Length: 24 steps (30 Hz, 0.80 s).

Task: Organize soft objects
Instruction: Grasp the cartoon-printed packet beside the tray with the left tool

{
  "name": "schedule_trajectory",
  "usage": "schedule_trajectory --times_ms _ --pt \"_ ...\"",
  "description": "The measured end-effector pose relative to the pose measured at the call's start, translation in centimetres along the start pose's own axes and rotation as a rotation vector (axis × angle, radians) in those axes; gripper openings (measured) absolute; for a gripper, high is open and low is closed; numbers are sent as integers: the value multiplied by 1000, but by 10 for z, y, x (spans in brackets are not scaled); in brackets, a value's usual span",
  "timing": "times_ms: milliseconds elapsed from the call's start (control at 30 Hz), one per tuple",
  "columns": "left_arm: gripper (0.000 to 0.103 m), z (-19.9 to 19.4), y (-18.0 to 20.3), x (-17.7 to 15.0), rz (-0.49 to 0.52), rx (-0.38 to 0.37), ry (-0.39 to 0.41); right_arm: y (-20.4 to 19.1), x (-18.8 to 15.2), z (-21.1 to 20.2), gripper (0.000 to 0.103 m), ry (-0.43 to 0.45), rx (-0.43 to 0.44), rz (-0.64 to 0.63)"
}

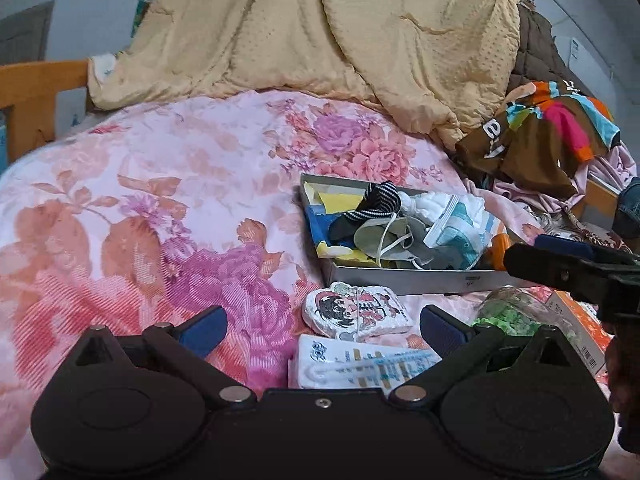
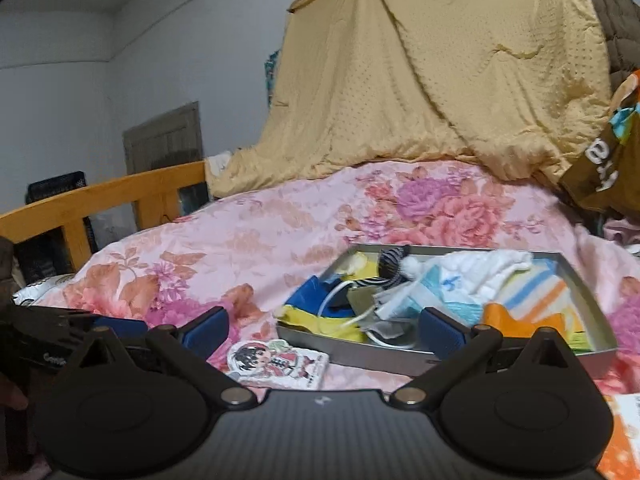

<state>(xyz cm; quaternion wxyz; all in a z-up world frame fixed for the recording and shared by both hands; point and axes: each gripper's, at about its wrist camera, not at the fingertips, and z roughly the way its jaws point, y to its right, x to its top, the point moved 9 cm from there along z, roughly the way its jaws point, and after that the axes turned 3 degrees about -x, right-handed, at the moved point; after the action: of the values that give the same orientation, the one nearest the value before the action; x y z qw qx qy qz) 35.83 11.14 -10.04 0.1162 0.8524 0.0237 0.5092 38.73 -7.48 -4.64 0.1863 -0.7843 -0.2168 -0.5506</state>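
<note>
Both the left gripper [image 1: 322, 326] and right gripper [image 2: 324, 326] hold their jaws wide and empty above the pink floral bedspread [image 1: 160, 208]. Socks and cloths fill the shallow grey metal tray [image 2: 584, 276]; a cartoon-printed packet [image 1: 356, 312] lies just beside it.

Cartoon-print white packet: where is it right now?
The cartoon-print white packet lies on the pink floral bedspread, just in front of the shallow grey metal tray of soft items, between the open left tool's fingers in its view.
</note>
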Motion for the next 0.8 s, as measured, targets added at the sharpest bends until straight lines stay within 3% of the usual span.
schedule_trajectory --times_ms 167,533,667,800 --pt "102 24 -14 1 -8 -32 -70 -2 -7 5 103 -17 71 -6" --pt "102 55 -8 7 121 -221 -261 7 -4 12 103 -84 11 15" --pt "102 56 -11 19 166 -239 -280 7 -1 5 103 -130 -22 64" --pt "102 60 -12 23 134 -229 -273 -4 5 2 103 -164 51 36"
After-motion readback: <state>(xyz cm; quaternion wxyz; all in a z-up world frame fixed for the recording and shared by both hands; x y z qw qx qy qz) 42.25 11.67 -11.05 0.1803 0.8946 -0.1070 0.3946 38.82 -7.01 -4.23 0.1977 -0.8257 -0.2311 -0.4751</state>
